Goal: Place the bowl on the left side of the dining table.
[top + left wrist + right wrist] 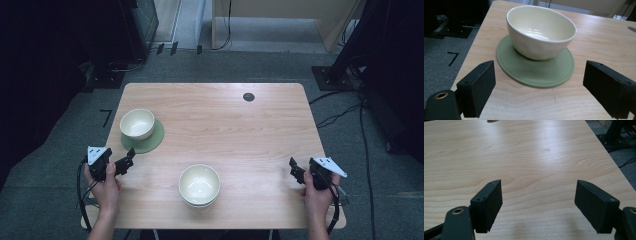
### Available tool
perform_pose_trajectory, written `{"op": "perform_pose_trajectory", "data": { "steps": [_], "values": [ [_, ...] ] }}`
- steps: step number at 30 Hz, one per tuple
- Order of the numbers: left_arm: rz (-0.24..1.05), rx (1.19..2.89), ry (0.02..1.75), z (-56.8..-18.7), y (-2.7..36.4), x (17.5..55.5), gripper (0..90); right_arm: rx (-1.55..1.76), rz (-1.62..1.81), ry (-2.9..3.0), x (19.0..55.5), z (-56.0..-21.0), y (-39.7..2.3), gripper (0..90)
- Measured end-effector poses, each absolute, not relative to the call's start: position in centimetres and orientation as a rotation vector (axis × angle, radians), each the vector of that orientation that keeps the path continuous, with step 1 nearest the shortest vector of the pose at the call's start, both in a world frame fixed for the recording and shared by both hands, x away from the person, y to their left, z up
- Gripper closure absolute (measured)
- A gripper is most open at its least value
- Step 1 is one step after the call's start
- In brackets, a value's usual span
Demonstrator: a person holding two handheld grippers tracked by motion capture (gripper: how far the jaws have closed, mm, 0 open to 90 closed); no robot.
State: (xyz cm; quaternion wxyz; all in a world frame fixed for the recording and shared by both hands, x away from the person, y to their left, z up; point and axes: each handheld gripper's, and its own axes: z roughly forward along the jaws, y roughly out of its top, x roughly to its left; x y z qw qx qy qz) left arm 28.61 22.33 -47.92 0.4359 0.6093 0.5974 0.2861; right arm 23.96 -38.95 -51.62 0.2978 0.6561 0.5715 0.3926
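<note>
Left tool (125,161): held in the person's left hand (103,186) at the counter's left edge; jaws spread wide, nothing between them.
Left tool, own view (539,87): both black jaws stand well apart, the coaster and its bowl just ahead of the gap.
Right tool (296,170): held in the person's right hand (316,196) at the counter's right edge; jaws wide apart, gripping nothing.
Right tool, own view (539,207): bare wood ahead between the open jaws.
Counter (260,130): light wood, rounded corners, a dark round cap (248,97) near its far edge, well ahead of both tools.
Green coaster (155,137): round, flat on the counter, just ahead of the left tool; seen in the left tool's view too (539,72).
Bowl on coaster (137,123): cream, upright, empty, sitting off-centre toward the coaster's far left; close view (540,32).
Stacked bowls (199,185): cream, upright, between the two tools, nearer the person's edge; a second rim shows beneath the top one.
Floor (240,62): grey carpet, cables (340,116) trailing beyond the right tool.
</note>
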Motion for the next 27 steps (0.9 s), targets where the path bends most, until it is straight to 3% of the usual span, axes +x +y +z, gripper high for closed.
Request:
{"op": "perform_pose_trajectory", "data": {
  "steps": [27],
  "values": [
    [0.721,1.644,1.481,-50.8,23.1,24.2,10.5,1.746,1.046,1.516,23.9,-51.6,-39.1,22.2]
  ]
}}
